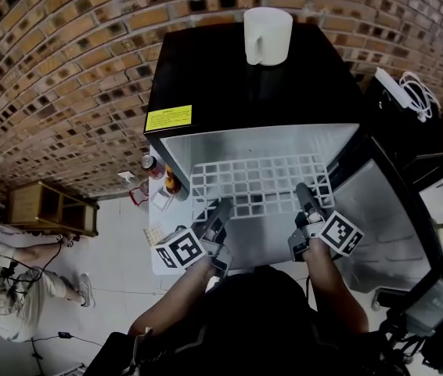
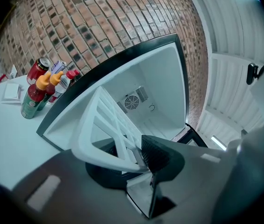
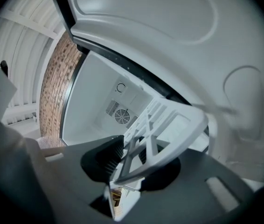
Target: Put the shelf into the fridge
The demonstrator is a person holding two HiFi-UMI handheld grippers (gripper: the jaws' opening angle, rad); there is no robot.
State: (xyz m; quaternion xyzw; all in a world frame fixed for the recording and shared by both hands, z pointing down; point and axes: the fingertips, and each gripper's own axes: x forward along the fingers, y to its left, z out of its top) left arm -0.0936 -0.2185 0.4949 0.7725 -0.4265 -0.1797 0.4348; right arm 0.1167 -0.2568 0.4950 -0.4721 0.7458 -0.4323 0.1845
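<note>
The white shelf (image 1: 261, 180) lies level, far part inside the open fridge (image 1: 229, 84) and near rim outside. I judge skew the danger: the left side running ahead could jam it against the left wall, or its right corner could catch by the door (image 1: 378, 210). The left gripper (image 1: 220, 214) points level into the cavity, jaws partly closed and clamped on the rim's left part; the right gripper (image 1: 309, 200), nearly level, likewise pinches the rim further right.

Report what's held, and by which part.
The white plastic lattice shelf, by its near rim: left gripper towards its left end, right gripper towards its right.
</note>
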